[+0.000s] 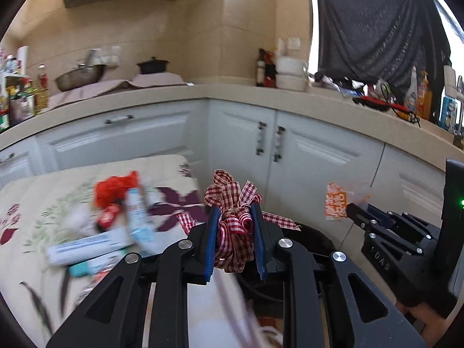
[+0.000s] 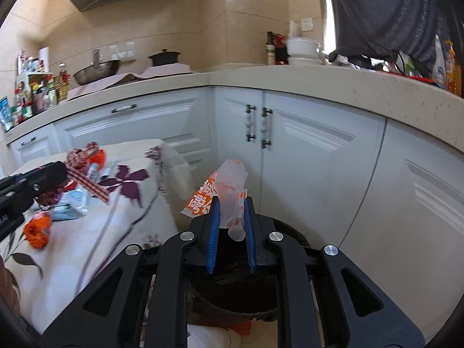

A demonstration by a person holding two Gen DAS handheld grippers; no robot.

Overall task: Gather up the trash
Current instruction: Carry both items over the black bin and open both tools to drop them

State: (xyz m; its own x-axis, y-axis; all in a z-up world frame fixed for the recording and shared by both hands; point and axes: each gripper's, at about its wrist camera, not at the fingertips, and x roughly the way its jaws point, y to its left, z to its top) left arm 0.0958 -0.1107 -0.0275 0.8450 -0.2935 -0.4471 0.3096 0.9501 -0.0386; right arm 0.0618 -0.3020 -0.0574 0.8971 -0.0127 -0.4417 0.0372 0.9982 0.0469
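White cabinets [image 2: 304,156] ran under a beige counter [image 2: 319,84] round the kitchen corner, with a wok [image 2: 97,74] and a dark pot [image 2: 163,57] at the back and bottles [image 1: 265,68] near the corner. Left of the cabinets stood a table [image 2: 87,232] under a cream cloth printed with purple flowers. Between table and cabinets, low on the floor, sat a dark bin [image 2: 232,290], its mouth below the right gripper [image 2: 232,211].

On the cloth lay a blurred heap of trash: a red-orange crumpled piece [image 1: 116,187], pale blue and white packets [image 1: 87,246], and another orange scrap [image 2: 36,232] nearer the table edge.

The left gripper [image 1: 235,217] was clamped on a red-and-white checked ribbon bow [image 1: 233,200], its loops bunched between the blue pads [image 1: 214,226] and a loose tail hanging past the table edge. The right gripper, nearly closed, pinched a thin orange-and-white wrapper [image 2: 229,191] above the bin, the film standing up out of the narrow gap between the jaws.
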